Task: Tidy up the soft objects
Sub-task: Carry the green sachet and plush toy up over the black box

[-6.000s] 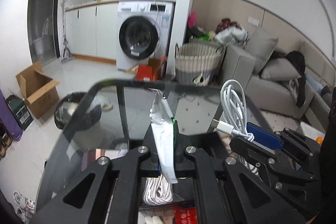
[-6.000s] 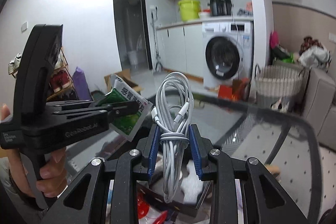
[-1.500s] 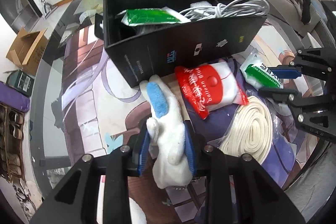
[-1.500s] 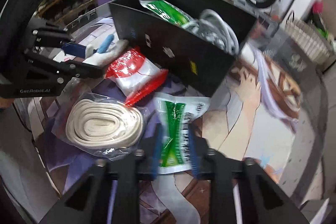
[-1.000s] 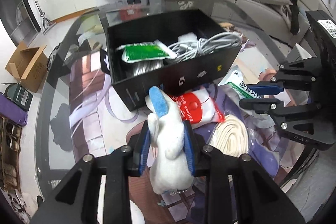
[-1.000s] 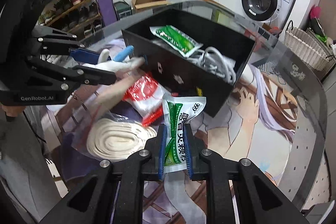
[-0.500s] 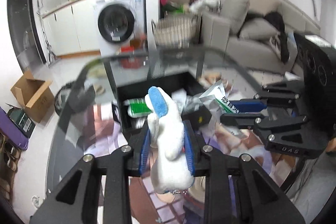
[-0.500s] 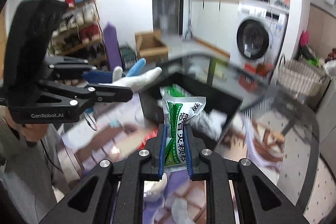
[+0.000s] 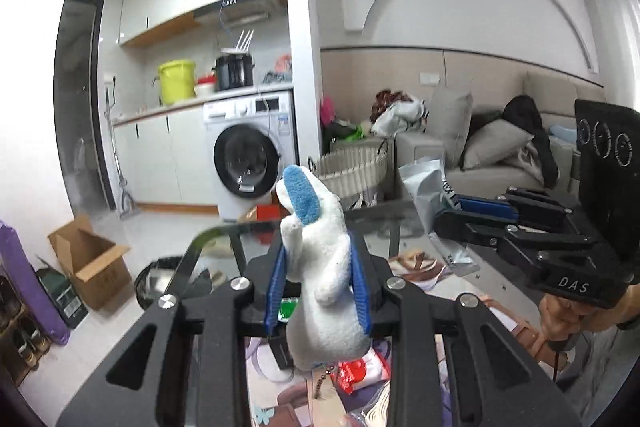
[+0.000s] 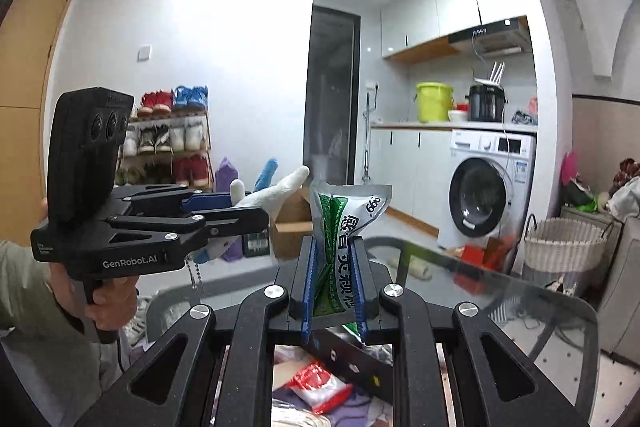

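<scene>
Both tools have lifted well clear of the desk since a second ago, when they hung low over the black box; both cameras now look across the room rather than down.

Left tool [image 9: 318, 291]: blue pads clamped on the white plush toy [image 9: 320, 267], its blue ear up, a small chain dangling beneath. Grip sits at the toy's middle, probably so the soft body doesn't sag or slip out.

Below, between the fingers: a corner of the black box [image 10: 352, 357] and a red-and-white packet [image 10: 316, 389] lying on the desk [image 10: 540, 315].

Right tool [image 10: 334, 287]: pads shut on the lower half of the green-and-white pouch [image 10: 344, 247], held upright. Same grip as half a second ago, only higher.

Judgement: both items are raised for carrying to the box; neither is dropped in yet.
</scene>
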The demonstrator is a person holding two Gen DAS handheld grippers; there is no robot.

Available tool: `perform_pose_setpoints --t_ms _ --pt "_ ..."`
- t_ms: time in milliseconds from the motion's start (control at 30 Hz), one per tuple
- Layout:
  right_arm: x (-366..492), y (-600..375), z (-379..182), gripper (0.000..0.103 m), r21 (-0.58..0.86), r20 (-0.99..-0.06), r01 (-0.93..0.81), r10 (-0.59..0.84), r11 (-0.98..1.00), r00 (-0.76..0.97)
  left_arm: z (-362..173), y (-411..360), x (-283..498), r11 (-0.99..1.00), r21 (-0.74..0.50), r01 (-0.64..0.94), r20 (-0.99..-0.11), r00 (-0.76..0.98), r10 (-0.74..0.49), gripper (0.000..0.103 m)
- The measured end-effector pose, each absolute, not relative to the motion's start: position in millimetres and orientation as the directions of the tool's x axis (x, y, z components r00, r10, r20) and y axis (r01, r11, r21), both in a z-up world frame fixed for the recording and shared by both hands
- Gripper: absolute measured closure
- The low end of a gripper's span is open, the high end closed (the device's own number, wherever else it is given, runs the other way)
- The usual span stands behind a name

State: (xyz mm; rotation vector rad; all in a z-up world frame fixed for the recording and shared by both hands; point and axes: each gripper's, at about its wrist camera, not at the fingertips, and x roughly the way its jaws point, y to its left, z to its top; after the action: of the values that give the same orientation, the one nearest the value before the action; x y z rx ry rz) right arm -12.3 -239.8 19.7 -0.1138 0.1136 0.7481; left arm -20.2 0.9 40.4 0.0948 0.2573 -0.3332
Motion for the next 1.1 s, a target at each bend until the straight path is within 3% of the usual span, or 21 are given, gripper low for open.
perform_pose_setpoints --t_ms 267,700,1100 --pt "-17.8 -244.4 23.6 0.087 -0.058 -0.114 -0.664 0.656 0.746 0.746 43.8 13.8 -24.3 0.937 0.020 0.349 -0.219 0.916 -0.336 0.075" --pt "-6.0 -232.9 30.2 0.087 -0.042 -0.094 -0.652 0.647 0.757 0.757 48.4 0.7 -15.5 0.940 0.010 0.342 -0.212 0.919 -0.332 0.075" --pt "41.6 -209.1 49.3 0.087 0.003 -0.087 -0.627 0.625 0.779 0.776 56.7 7.2 22.9 0.945 -0.080 0.316 -0.233 0.916 -0.326 0.075"
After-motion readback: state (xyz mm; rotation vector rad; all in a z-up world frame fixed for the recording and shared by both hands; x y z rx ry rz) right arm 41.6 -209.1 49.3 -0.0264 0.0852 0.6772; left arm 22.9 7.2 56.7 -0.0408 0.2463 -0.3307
